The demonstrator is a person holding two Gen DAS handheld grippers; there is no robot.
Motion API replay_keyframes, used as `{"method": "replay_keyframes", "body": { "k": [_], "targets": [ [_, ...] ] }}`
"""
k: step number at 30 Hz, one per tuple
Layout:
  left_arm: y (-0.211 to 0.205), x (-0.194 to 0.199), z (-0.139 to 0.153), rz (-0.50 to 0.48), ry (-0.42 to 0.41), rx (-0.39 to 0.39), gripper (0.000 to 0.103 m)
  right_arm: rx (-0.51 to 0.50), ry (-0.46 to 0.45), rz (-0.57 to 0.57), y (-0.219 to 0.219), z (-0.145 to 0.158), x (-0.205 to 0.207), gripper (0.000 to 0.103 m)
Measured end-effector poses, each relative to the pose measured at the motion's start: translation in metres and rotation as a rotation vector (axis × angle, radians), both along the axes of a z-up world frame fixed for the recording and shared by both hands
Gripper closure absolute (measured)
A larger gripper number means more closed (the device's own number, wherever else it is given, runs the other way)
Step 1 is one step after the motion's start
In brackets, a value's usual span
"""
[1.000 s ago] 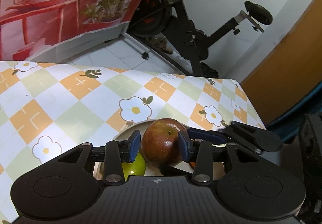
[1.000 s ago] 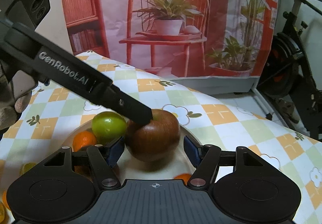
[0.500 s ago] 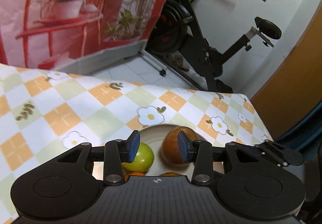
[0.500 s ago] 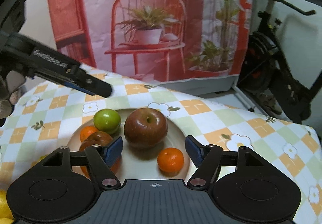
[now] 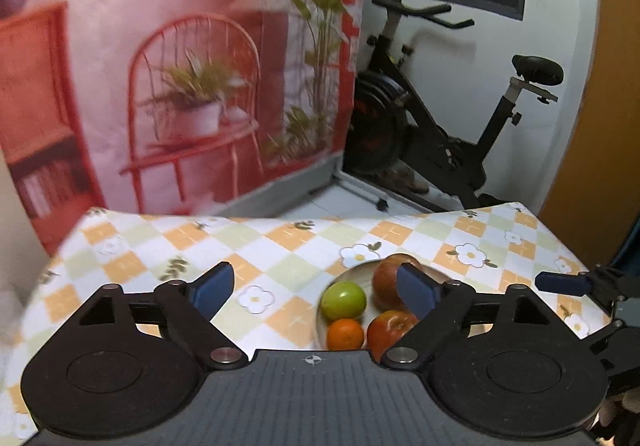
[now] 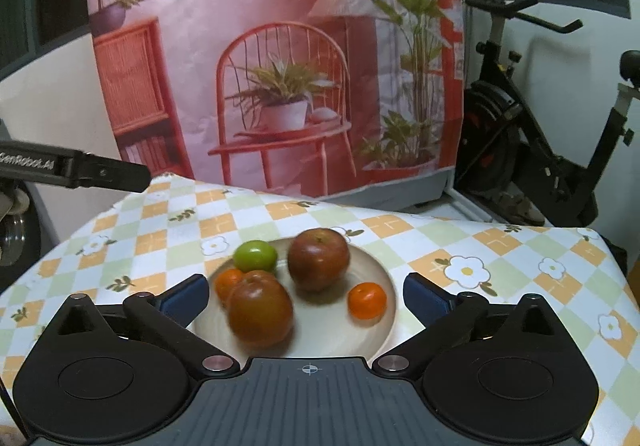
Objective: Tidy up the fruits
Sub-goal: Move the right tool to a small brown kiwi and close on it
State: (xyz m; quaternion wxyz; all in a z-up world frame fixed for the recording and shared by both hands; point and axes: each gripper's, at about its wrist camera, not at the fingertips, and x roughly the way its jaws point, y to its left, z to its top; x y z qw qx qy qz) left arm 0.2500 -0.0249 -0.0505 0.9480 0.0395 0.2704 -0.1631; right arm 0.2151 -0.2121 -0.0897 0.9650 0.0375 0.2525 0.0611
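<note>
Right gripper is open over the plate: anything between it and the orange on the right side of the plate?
Nothing visible. The right gripper is open and holds nothing, and the orange sits alone on the plate, apart from the rear red apple and the near red apple.

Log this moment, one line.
left gripper: open, empty | right gripper: open, empty | plate: two red apples, green fruit, two oranges

The tablecloth (image 6: 440, 242) is checked orange, green and white with daisies. Red apples (image 6: 318, 258), a green fruit (image 6: 255, 256) and oranges (image 6: 367, 300) fill a cream plate (image 6: 340, 330).
</note>
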Motion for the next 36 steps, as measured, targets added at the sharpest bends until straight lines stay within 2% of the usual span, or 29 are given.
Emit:
{"method": "replay_keyframes", "body": {
  "k": [2, 5, 10, 16, 20, 27, 36],
  "targets": [
    [0.005, -0.012, 0.003, 0.003, -0.014, 0.002, 0.005, 0.013, 0.001, -0.011, 0.004, 0.000, -0.008, 0.001],
    [0.014, -0.029, 0.004, 0.012, -0.026, 0.003, 0.000, 0.054, 0.002, -0.043, 0.008, -0.001, -0.022, 0.001],
    [0.026, -0.060, 0.002, 0.032, -0.063, 0.006, 0.000, 0.145, -0.008, -0.076, 0.011, -0.005, -0.046, 0.000],
    [0.039, -0.085, -0.009, 0.062, -0.056, -0.032, 0.000, 0.218, -0.019, -0.092, 0.007, -0.012, -0.073, 0.000],
    [0.042, -0.102, -0.016, 0.083, -0.056, -0.039, 0.000, 0.196, -0.008, -0.085, 0.005, -0.019, -0.088, 0.000],
    [0.043, -0.123, -0.026, 0.096, -0.064, 0.010, 0.000, 0.147, 0.006, -0.075, 0.009, -0.025, -0.108, 0.001],
    [0.051, -0.143, -0.026, 0.122, -0.068, -0.004, 0.000, 0.128, 0.009, -0.059, 0.018, -0.023, -0.120, 0.001]
  ]
}}
